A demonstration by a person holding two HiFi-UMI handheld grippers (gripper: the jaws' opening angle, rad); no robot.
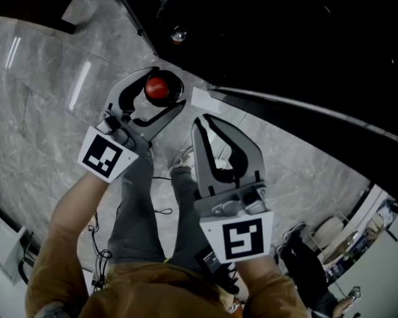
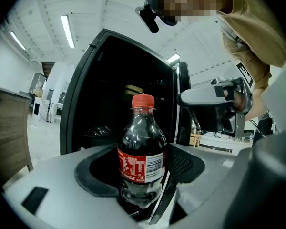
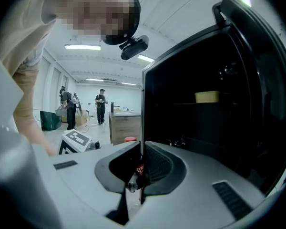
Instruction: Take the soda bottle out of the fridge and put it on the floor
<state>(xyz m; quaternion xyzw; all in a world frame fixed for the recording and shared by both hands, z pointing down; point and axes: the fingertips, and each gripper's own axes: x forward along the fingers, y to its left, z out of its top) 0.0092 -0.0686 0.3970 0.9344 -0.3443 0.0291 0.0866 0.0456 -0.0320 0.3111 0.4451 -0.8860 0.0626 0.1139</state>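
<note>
The soda bottle [image 2: 140,147] is dark with a red cap and a red label. It stands upright between the jaws of my left gripper [image 2: 142,194], which is shut on its lower body. From the head view only its red cap [image 1: 158,88] shows, inside the left gripper [image 1: 167,95], above the grey marble floor [image 1: 46,98]. My right gripper [image 1: 201,122] is to the right of it, jaws together with nothing between them. In the right gripper view, the right gripper [image 3: 136,180] points at the open fridge [image 3: 205,104], and the bottle's cap [image 3: 130,139] peeks out past the jaws.
The black fridge [image 1: 285,38] stands open just ahead, its door edge [image 1: 305,111] running to the right. A yellowish thing [image 3: 207,96] lies on a shelf inside. The person's legs and shoes [image 1: 179,161] are below the grippers. People [image 3: 101,104] stand far back by a wooden counter [image 3: 124,128].
</note>
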